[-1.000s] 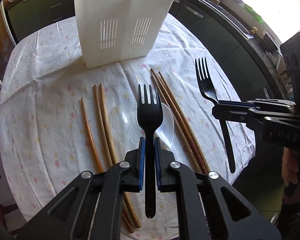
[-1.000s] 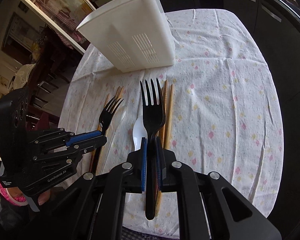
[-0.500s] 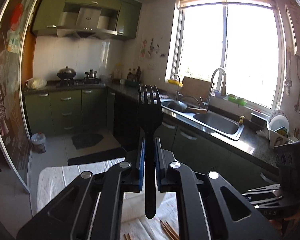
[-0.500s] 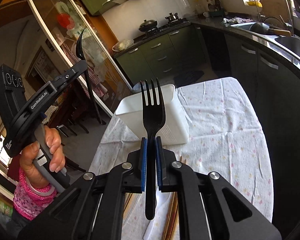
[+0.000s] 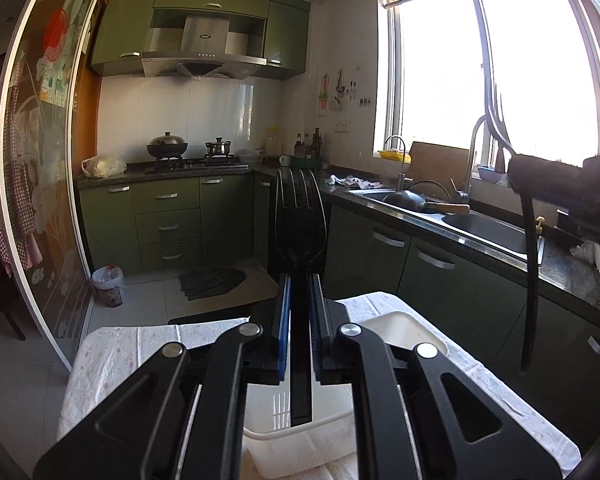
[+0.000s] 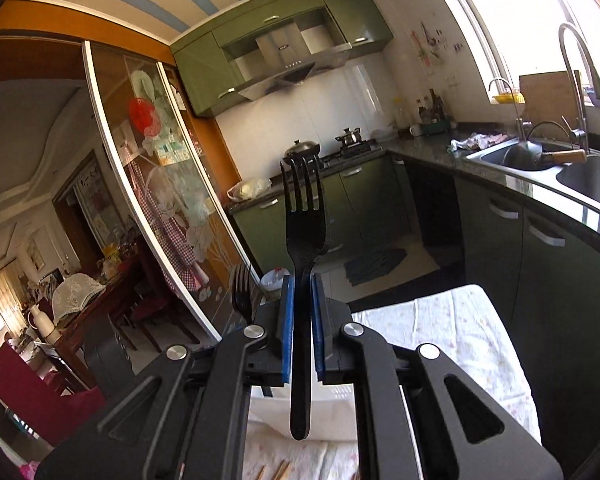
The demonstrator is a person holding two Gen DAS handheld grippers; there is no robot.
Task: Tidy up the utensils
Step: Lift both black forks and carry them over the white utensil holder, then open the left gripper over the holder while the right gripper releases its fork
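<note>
1. The left gripper is pinching a black plastic fork by its flat handle between blue-padded fingers, tines pointing up. The handle tip is hanging over the open top of the white plastic caddy, a slotted, boxy bin.
2. The right gripper is doing the same thing with a second black fork, matte and slightly speckled, fingers clamping its neck, upright too.
3. The desk is wearing a white cloth with little pink and yellow dots.
4. Versus a second ago, both forks are lifted off the cloth and tipped upright; the cameras are now looking across the kitchen instead of down at the utensils.
5. The left view is catching the caddy's opening and the other fork at the right edge. Only the right view is showing wooden chopstick tips at the bottom and the left-hand fork's head peeking out beside the fingers.
</note>
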